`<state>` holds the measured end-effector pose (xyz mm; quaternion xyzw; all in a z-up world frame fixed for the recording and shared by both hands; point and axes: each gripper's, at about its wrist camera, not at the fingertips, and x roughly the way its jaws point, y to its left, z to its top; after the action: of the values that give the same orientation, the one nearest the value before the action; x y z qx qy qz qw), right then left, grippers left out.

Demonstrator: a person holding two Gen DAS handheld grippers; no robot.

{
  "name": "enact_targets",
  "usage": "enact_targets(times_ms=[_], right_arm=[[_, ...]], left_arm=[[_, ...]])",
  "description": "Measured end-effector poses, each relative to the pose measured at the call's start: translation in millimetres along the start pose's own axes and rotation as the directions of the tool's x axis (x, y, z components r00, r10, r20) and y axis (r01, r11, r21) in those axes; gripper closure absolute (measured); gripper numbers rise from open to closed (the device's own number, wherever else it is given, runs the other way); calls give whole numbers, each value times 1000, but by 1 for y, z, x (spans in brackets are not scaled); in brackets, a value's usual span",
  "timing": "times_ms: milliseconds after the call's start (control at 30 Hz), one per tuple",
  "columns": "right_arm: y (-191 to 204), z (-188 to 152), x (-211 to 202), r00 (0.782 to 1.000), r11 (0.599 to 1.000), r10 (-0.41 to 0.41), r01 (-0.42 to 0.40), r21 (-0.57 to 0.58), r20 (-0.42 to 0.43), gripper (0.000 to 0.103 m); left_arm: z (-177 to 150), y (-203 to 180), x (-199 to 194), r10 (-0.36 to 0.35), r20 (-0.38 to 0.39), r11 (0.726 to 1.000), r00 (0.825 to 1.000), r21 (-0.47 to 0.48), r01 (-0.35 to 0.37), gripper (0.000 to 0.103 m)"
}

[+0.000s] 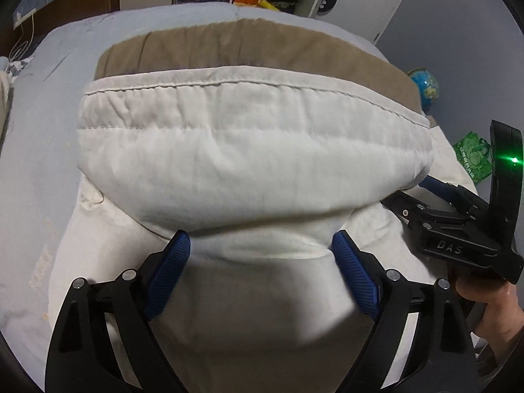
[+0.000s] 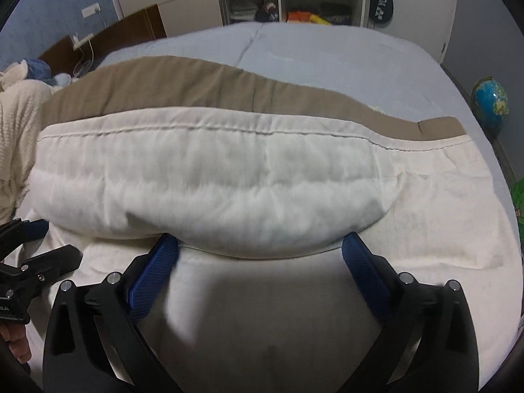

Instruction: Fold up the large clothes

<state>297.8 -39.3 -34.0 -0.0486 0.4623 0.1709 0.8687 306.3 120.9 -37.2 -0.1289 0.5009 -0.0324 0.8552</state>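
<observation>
With a fold just laid on the bed (image 2: 327,49), both the left gripper (image 1: 262,255) and right gripper (image 2: 262,255) stood spread and empty, the cream-and-tan garment (image 1: 249,163) bunched just ahead of their fingertips; smoothing or regripping an edge likely came next.

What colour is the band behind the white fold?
Tan brown band, clearest in the right wrist view.

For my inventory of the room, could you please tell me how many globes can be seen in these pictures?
1. A single blue globe stands on the floor off the right side of the bed, and it shows in both wrist views. Others may sit out of frame.
</observation>
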Motion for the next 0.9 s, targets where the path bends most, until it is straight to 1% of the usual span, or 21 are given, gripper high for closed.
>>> enact_targets(times_ms=[300, 433, 600, 700, 767, 833, 900], right_arm=[[-3, -3, 24, 999, 1000, -3, 3, 8, -43, 6], [-3, -1, 22, 999, 1000, -2, 3, 10, -53, 7], [-6, -2, -7, 1000, 1000, 15, -15, 27, 2, 7], [-8, 6, -35, 995, 999, 41, -44, 30, 92, 7], [-9, 18, -51, 987, 997, 60, -67, 38, 146, 7], [-9, 31, -53, 986, 995, 76, -85, 55, 147, 7], [-6, 45, -44, 991, 995, 63, -71, 65, 122, 7]], left_arm=[[4, -6, 11, 25, -23, 1000, 999, 2, -25, 14], [6, -7, 9, 8, -29, 1000, 1000, -4, -8, 14], [4, 4, 3, -44, -26, 999, 999, -28, 43, 14], [7, 6, -5, -64, -11, 997, 998, -46, 63, 19], [10, 9, -11, -71, 7, 996, 997, -61, 71, 21], [9, 12, -17, -65, 25, 995, 998, -70, 67, 22], [9, 19, -22, -55, 38, 995, 998, -81, 58, 22]])
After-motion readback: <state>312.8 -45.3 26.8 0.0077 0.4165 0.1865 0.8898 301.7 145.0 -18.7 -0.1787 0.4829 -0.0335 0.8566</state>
